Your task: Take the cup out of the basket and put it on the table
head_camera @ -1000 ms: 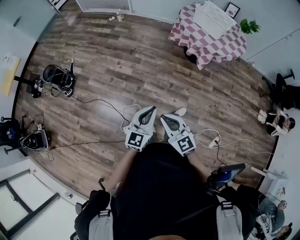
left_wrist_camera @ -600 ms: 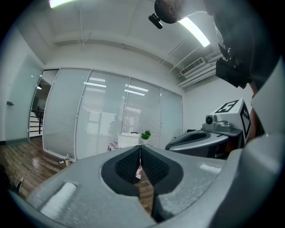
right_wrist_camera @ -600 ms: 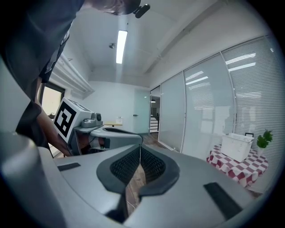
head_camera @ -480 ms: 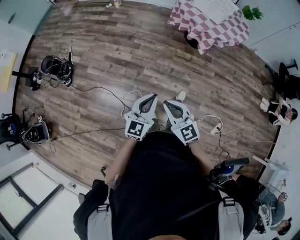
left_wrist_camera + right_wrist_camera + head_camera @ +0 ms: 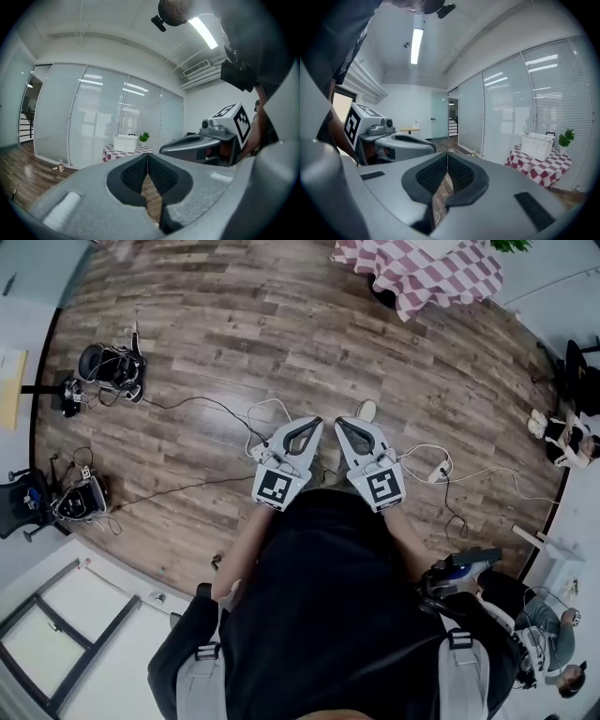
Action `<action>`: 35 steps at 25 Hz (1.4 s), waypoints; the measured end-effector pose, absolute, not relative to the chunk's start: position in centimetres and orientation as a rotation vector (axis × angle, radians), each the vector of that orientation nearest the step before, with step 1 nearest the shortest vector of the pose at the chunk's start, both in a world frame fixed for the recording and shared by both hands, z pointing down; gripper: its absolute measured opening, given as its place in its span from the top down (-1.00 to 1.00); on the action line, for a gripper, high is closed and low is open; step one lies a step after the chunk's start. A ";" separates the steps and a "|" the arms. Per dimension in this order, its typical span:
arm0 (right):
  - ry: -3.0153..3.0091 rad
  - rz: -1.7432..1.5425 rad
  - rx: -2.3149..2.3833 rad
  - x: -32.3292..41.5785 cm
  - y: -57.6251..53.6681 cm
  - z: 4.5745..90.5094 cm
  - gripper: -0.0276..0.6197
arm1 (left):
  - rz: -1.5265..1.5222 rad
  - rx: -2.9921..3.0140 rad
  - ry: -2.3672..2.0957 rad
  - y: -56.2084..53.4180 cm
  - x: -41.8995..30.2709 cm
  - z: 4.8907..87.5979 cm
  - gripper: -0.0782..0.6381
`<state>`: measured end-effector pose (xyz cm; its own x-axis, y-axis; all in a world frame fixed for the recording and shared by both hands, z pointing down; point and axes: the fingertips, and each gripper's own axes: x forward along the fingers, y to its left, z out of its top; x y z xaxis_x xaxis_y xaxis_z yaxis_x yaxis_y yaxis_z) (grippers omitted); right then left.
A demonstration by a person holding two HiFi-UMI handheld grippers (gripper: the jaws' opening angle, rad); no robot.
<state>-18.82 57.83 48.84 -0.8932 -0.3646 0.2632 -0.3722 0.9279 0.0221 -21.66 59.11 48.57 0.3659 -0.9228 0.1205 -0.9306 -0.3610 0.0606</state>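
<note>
From the head view, the left gripper (image 5: 313, 424) and right gripper (image 5: 341, 425) were held side by side in front of the person. Both pointed across the wooden floor (image 5: 234, 334) toward the checked table (image 5: 427, 277), well apart at the top edge. In the left gripper view, the jaws were pressed together on nothing. The white basket (image 5: 124, 143) sat on that distant table beside a small plant (image 5: 144, 137). The right gripper view showed the same: jaws closed, empty, basket far off. The cup couldn't be made out, presumably inside the basket. By the look of it, nothing was done yet: the approach, reach, lift and set-down all remained.
</note>
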 end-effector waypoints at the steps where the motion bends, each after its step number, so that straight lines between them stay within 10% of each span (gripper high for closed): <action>1: -2.823 0.046 0.568 -18.7 57.3 48.7 0.88 | 0.102 2.499 -1.690 58.7 -21.5 48.7 0.76; 35: -2.788 0.136 0.962 -7.9 37.5 46.6 0.88 | 0.202 2.684 -1.354 41.0 -11.0 47.1 0.76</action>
<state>-7.87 37.54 46.60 -0.7718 -0.6012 0.2070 -0.6186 0.7853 -0.0253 -10.97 40.95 47.12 0.5887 -0.7888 0.1766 -0.8060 -0.5895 0.0538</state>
